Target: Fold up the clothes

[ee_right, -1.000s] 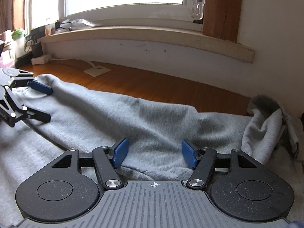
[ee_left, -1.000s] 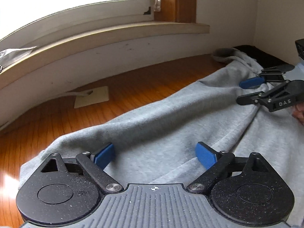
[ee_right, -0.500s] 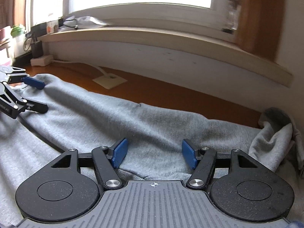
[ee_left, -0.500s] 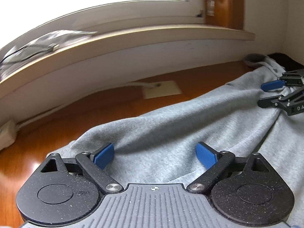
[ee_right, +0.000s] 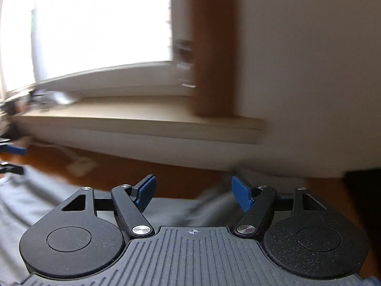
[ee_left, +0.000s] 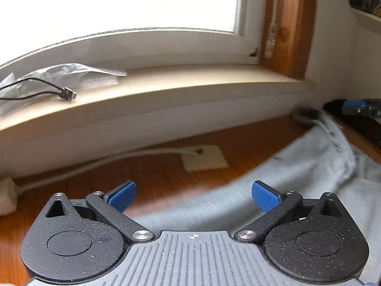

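the grey garment (ee_left: 297, 171) lies spread on the wooden floor (ee_left: 166, 178), filling the 3 to 6 o'clock part of the left wrist view, its bunched dark-edged end (ee_left: 307, 115) up near the wall at 2 o'clock. only that view shows it sharply enough to read a seam along its upper edge; in the right wrist view it is a blurred grey sheet (ee_right: 42, 197) from 7 to 9 o'clock and running under the fingers.

the left gripper (ee_left: 194, 196) has its blue pads (ee_left: 123, 196) spread as wide as they go, its jaws having just been opening, with nothing pinched: bare floor and the garment's edge show between them, apart from the pads. the right gripper (ee_right: 194, 191) is also spread, less widely, its jaws having just been opening too; the cloth lies below and behind the gap, not gripped. each view catches the other tool at its edge: the right gripper (ee_left: 362, 108) at 2 o'clock, the left gripper (ee_right: 12, 150) at 9 o'clock.

further out, the left view alone shows a pale floor plate (ee_left: 204, 158) with a white cable (ee_left: 95, 164) running to 9 o'clock, a windowsill (ee_left: 166, 88) carrying a black cable (ee_left: 66, 93) and crumpled plastic (ee_left: 78, 75), and a bright window (ee_left: 119, 4). the right view is smeared, showing the sill (ee_right: 142, 116) and a brown wooden frame (ee_right: 214, 47).
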`<action>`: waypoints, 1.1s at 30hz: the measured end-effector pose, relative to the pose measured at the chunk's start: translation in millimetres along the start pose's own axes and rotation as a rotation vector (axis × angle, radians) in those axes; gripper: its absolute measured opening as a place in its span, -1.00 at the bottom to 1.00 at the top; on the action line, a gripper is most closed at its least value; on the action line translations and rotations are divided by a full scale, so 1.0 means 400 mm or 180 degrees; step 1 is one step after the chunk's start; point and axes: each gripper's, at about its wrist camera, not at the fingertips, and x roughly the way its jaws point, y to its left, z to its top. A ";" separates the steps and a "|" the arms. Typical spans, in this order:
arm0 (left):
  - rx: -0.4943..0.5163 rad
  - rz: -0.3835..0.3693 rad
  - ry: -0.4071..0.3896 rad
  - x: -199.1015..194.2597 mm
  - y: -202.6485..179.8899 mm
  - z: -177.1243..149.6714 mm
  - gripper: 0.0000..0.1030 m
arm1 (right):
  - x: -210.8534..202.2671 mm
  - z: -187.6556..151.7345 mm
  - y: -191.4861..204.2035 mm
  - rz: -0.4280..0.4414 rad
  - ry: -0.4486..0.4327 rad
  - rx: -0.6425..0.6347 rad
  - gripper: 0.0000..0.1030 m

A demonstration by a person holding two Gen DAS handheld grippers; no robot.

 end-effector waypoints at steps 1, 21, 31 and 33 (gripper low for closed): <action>-0.0014 0.0011 0.0011 0.018 0.007 0.003 1.00 | 0.026 0.009 -0.032 -0.0074 0.0083 0.0053 0.34; -0.0163 -0.0461 0.0032 0.143 0.039 -0.044 1.00 | -0.089 0.053 -0.151 -0.1087 -0.0198 0.0260 -0.91; -0.0033 -0.0378 -0.0018 0.139 0.026 -0.045 1.00 | -0.676 -0.002 -0.120 -0.1902 -0.0884 0.0303 -0.92; -0.0031 -0.0380 -0.0010 0.141 0.026 -0.044 1.00 | -0.722 -0.045 -0.095 -0.1935 -0.0757 0.0253 -0.88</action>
